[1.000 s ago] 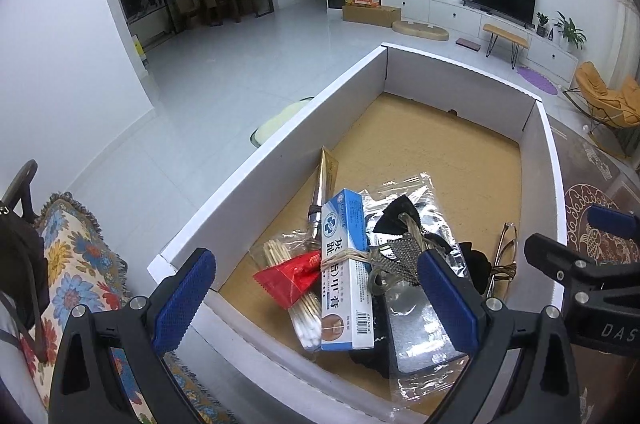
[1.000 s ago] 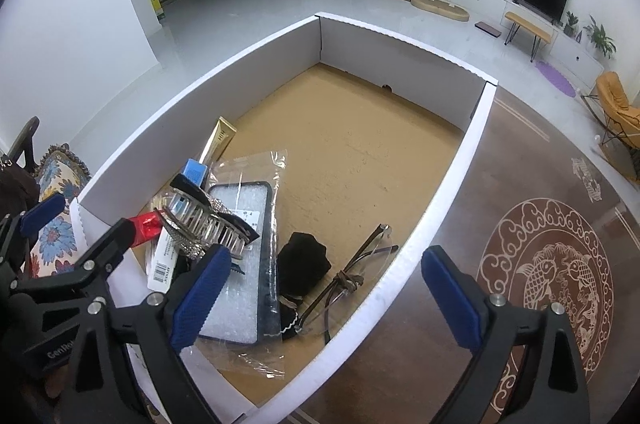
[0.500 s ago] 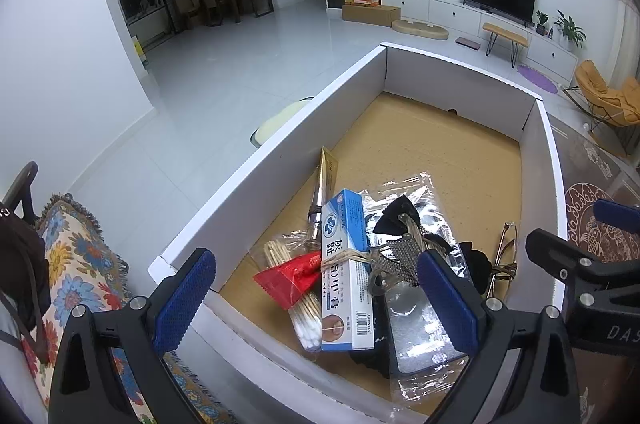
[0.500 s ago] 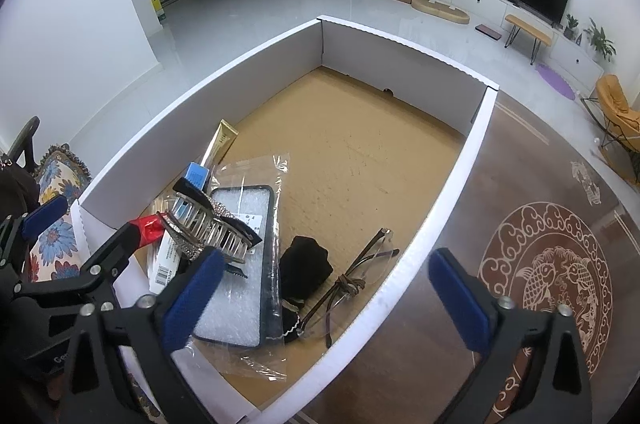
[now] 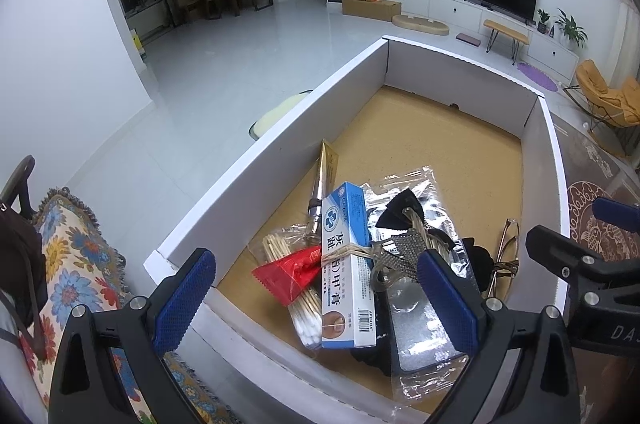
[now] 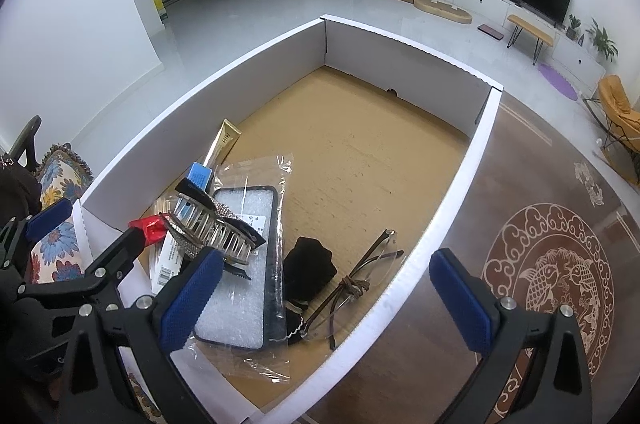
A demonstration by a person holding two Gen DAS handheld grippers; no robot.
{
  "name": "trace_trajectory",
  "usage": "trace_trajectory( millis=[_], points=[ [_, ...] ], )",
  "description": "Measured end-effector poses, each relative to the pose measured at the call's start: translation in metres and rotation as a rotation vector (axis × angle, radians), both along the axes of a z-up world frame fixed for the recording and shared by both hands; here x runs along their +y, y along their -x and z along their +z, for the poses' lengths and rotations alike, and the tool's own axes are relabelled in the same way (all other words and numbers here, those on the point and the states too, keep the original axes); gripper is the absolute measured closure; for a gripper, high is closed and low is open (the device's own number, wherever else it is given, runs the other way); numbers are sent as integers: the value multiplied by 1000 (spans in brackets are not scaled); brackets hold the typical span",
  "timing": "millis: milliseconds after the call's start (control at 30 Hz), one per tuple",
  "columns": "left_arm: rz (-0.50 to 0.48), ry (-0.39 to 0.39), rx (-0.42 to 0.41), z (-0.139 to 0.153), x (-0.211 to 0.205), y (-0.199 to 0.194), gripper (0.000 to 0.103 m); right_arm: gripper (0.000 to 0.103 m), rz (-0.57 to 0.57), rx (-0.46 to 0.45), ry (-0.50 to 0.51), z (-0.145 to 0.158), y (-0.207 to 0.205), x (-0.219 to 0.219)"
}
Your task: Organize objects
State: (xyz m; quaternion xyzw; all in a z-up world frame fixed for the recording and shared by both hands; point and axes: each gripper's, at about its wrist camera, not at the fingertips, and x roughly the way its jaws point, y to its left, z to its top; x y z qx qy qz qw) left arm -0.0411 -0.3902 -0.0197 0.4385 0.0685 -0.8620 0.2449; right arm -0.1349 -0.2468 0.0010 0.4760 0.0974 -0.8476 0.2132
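White cardboard box [image 6: 448,184] sits on the brown patterned worktop [image 6: 540,224]. Clustered at lower left of its floor: hair clip [image 6: 216,228], bagged phone case [image 6: 240,264], blue ointment carton [image 5: 348,264], red sachet [image 5: 290,274], glasses [image 6: 352,284], and a black item, possibly a pouch [image 6: 308,264]. Left claw [image 5: 316,304] and right claw [image 6: 324,300] both released, empty.
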Motion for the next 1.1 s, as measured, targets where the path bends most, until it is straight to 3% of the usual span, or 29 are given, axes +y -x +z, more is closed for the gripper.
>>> trace_trajectory(
  millis=[1100],
  points=[
    [20, -17, 18, 2, -8, -3, 1, 0, 6, 12, -22, -3, -1, -5]
  ],
)
